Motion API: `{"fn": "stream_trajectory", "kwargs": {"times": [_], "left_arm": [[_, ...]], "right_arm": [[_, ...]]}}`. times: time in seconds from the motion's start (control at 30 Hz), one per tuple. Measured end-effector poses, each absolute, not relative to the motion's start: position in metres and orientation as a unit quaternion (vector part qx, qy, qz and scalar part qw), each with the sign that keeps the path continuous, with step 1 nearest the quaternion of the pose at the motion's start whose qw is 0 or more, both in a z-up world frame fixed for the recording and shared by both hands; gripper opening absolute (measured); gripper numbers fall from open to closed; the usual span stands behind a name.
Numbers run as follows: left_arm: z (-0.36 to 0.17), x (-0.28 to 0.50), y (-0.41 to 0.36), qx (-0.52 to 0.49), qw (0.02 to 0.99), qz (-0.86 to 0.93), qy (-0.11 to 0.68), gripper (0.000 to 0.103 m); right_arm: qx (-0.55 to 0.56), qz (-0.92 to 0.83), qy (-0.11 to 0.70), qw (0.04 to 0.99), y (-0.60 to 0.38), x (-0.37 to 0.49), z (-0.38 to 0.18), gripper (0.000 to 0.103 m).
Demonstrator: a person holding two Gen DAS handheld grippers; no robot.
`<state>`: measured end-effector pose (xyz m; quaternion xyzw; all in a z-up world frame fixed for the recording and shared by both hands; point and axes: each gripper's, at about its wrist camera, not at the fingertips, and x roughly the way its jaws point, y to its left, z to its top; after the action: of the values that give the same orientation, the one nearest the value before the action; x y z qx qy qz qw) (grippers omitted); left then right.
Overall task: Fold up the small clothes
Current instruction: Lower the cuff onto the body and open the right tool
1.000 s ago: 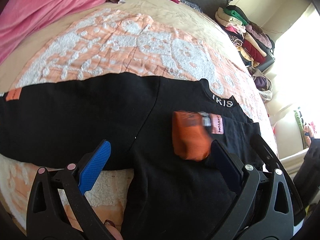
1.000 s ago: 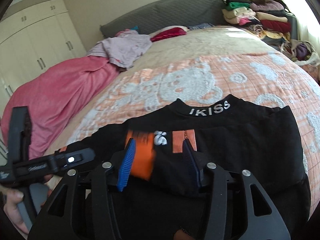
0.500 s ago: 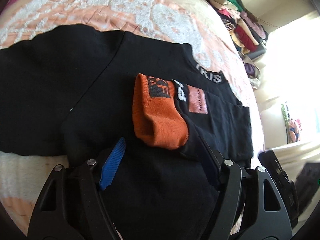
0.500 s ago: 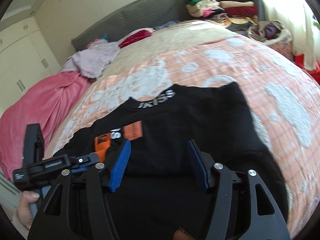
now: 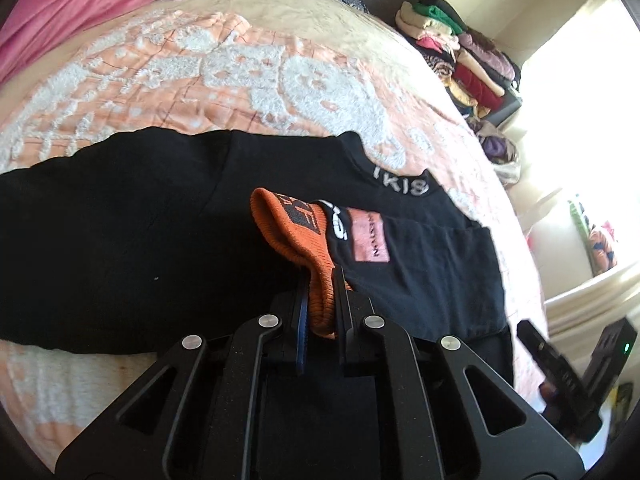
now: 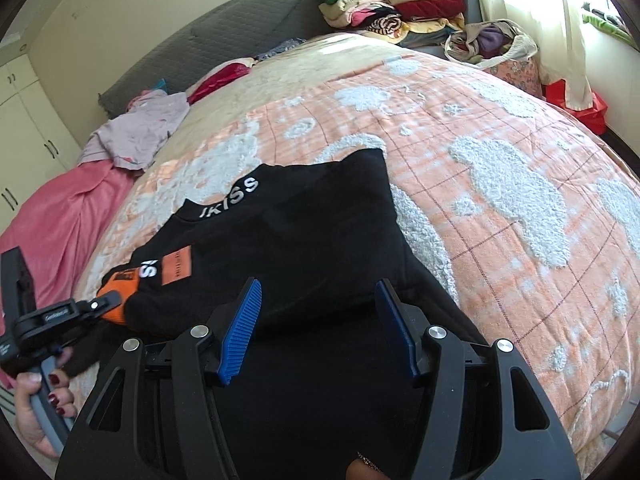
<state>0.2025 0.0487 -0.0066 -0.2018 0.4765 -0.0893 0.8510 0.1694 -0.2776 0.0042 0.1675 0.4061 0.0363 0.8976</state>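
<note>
Black sweatshirt (image 5: 168, 240) spread flat on the peach-and-white bedspread (image 5: 240, 76), collar lettering toward the headboard, one sleeve folded across the chest. Orange ribbed cuff (image 5: 298, 236) of that sleeve (black patch on it, pink label just beside) pinched between the pads of the left gripper (image 5: 320, 304), jaws having just closed on the knit, cuff lifted slightly off the body of the garment. Right gripper (image 6: 316, 322) poised over the sweatshirt's folded lower right part, blue pads (image 6: 240, 332) apart, nothing clamped between them. Hand (image 6: 38, 412) with dark red nails wrapped around the left tool's handle. Stacked folded clothes (image 6: 392, 4) beyond the bed's far corner.
</note>
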Motion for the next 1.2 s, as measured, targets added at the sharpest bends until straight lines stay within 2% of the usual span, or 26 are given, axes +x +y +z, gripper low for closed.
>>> {"fn": "stream_trajectory", "kwargs": {"times": [0.07,0.1,0.4,0.57,0.67,0.77,0.8,0.87,1.0,1.07,1.2], "left_arm": [[-0.01,0.203,0.049,-0.179,0.853,-0.075,0.484,0.022],[-0.008,0.201,0.052,-0.166,0.859,-0.064,0.48,0.038],[0.025,0.192,0.04,-0.118,0.885,-0.066,0.445,0.039],[-0.001,0.206,0.014,-0.089,0.869,-0.08,0.481,0.039],[-0.032,0.215,0.01,-0.077,0.85,-0.06,0.517,0.039],[-0.036,0.212,0.015,-0.092,0.855,-0.06,0.507,0.04],[-0.032,0.211,0.017,-0.093,0.856,-0.06,0.505,0.04],[-0.026,0.208,0.018,-0.097,0.859,-0.062,0.498,0.044],[-0.011,0.195,0.024,-0.096,0.869,-0.056,0.482,0.058],[-0.004,0.189,0.029,-0.097,0.874,-0.052,0.474,0.064],[0.005,0.176,0.037,-0.099,0.879,-0.042,0.465,0.077]], "right_arm": [[0.161,0.034,0.41,0.897,-0.274,0.173,0.002,0.058],[0.157,0.035,0.412,0.897,-0.273,0.175,0.001,0.058],[0.09,0.065,0.439,0.892,-0.238,0.2,-0.005,0.059],[0.088,0.053,0.47,0.877,-0.237,0.209,-0.02,0.067],[0.106,0.052,0.48,0.869,-0.244,0.211,-0.031,0.068],[0.104,0.055,0.471,0.874,-0.242,0.205,-0.026,0.068],[0.106,0.057,0.466,0.876,-0.242,0.203,-0.023,0.072],[0.114,0.059,0.46,0.879,-0.242,0.197,-0.017,0.075],[0.111,0.063,0.447,0.885,-0.237,0.188,-0.006,0.078],[0.108,0.064,0.442,0.888,-0.235,0.184,-0.001,0.086],[0.098,0.069,0.431,0.894,-0.228,0.178,0.009,0.092]]}}
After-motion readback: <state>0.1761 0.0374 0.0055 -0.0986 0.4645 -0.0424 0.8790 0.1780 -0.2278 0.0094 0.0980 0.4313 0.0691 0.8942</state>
